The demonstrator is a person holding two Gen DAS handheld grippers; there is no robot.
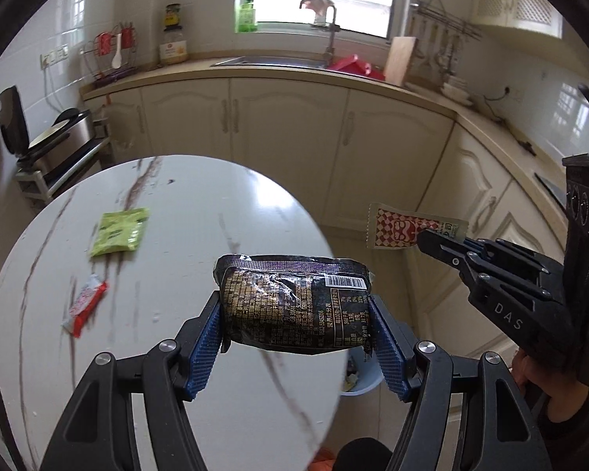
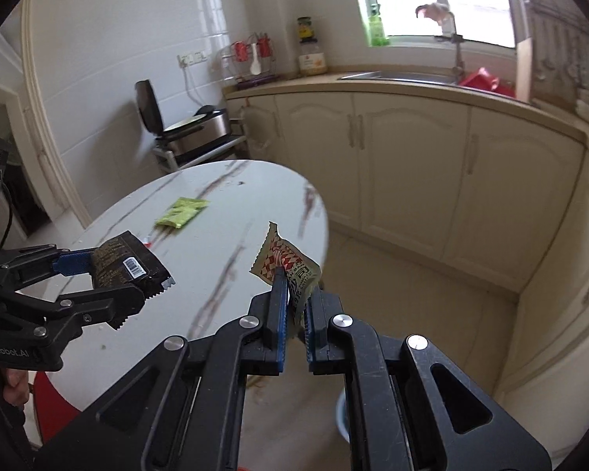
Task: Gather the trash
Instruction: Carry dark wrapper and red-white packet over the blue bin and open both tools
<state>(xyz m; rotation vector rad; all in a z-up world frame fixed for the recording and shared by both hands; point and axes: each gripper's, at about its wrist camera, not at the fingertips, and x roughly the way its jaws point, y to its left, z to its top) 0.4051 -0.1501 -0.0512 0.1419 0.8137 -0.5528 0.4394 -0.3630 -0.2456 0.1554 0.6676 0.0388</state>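
Carrying two pieces of trash at once, the person has both grippers lifted above the round marble-patterned tabletop (image 1: 200, 212). Farthest left on that tabletop lie a red-and-white wrapper (image 1: 85, 306) and, behind it, a green sachet (image 1: 118, 231); neither is picked up yet. Next comes the left gripper (image 1: 294, 325), its blue-padded fingers (image 1: 206, 347) set fairly wide apart and pressed against both ends of a black snack packet (image 1: 294, 302), which hangs in the air over the tabletop's near edge. Below it, partly hidden by the tabletop and the fingers, a pale blue bin (image 1: 363, 382) stands on the floor with some scraps inside. To the right, past the tabletop's edge, the right gripper (image 2: 296, 310) has its fingers nearly together, pinching a red-checked sachet (image 2: 284, 261) by its lower part, so that the sachet sticks up over the floor.

The step in hand looks like the carry from tabletop to bin, with both loads already secured. The next move likely calls for bringing each gripper over the bin's mouth, low enough that the light wrappers do not drift aside, then spreading the fingers to drop them. The thin sachet may cling to a pad, so a fuller opening would help. After that, the two pieces left on the tabletop remain to fetch.
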